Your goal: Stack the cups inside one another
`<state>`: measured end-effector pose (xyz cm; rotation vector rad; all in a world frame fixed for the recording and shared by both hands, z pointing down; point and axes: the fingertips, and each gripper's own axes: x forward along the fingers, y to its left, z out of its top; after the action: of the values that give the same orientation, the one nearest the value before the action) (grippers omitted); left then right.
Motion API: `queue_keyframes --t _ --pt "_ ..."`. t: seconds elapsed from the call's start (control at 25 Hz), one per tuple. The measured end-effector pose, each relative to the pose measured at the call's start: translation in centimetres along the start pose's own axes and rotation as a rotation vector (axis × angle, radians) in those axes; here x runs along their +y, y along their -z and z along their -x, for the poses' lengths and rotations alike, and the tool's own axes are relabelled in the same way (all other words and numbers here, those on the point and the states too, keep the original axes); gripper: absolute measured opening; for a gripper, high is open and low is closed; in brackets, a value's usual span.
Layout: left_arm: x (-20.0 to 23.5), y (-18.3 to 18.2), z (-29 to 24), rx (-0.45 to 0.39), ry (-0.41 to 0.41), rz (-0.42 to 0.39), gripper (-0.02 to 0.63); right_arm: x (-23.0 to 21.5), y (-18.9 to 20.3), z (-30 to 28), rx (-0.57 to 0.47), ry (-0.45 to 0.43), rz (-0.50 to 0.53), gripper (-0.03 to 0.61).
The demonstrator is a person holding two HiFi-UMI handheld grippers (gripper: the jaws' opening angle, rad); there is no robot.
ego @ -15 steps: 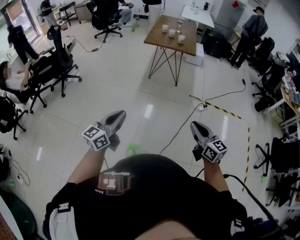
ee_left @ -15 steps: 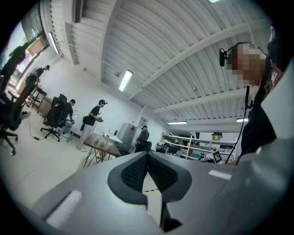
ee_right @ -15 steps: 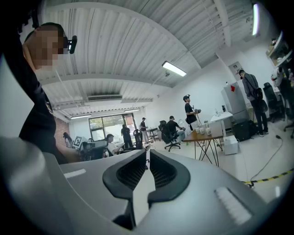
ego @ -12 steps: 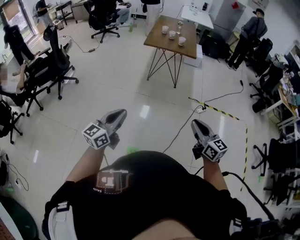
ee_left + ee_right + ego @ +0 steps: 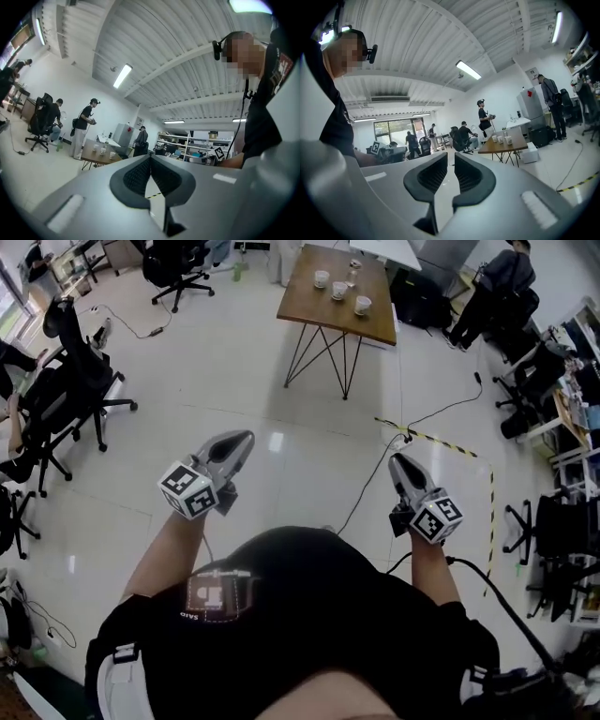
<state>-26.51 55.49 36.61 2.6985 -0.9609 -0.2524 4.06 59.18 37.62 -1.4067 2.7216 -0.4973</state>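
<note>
Three white cups (image 5: 339,290) stand on a wooden table (image 5: 319,310) with black wire legs, far across the room from me. The left gripper view shows the cups (image 5: 102,150) small and distant, and so does the right gripper view, on the table (image 5: 508,146). I hold both grippers level in front of my body, well short of the table. My left gripper (image 5: 239,442) is shut with nothing in it, its pads touching (image 5: 150,158). The right gripper (image 5: 398,463) holds nothing, and a narrow gap shows between its pads (image 5: 451,158).
Black office chairs (image 5: 80,381) stand at the left, more chairs (image 5: 553,531) at the right. A cable and yellow-black tape (image 5: 436,444) cross the glossy floor between me and the table. A person (image 5: 487,287) stands beyond the table's right end beside dark bags (image 5: 422,306).
The table and chairs have shifted in the head view as I move forward toward the table. Both grippers keep their place in front of me, and their jaws look unchanged.
</note>
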Motion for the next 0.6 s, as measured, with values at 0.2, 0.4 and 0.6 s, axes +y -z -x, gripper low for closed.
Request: queue_keyframes --t 0.2,0.4,0.6 --pt "3.3 0.7 -5.9 0.025 -0.004 0.003 0.002 -5.5 -0.4 -4.8 0.016 -0.008 -0.009 0.061" --pt "6.5 -0.1 -13.5 0.009 -0.064 -0.038 0.002 -13.1 -2.7 -10.9 0.044 -0.088 0.039 0.058" --pt "9.1 -1.5 -20.9 -0.018 -0.136 -0.033 0.002 -19.2 -6.4 -16.1 0.07 -0.19 0.101 0.055"
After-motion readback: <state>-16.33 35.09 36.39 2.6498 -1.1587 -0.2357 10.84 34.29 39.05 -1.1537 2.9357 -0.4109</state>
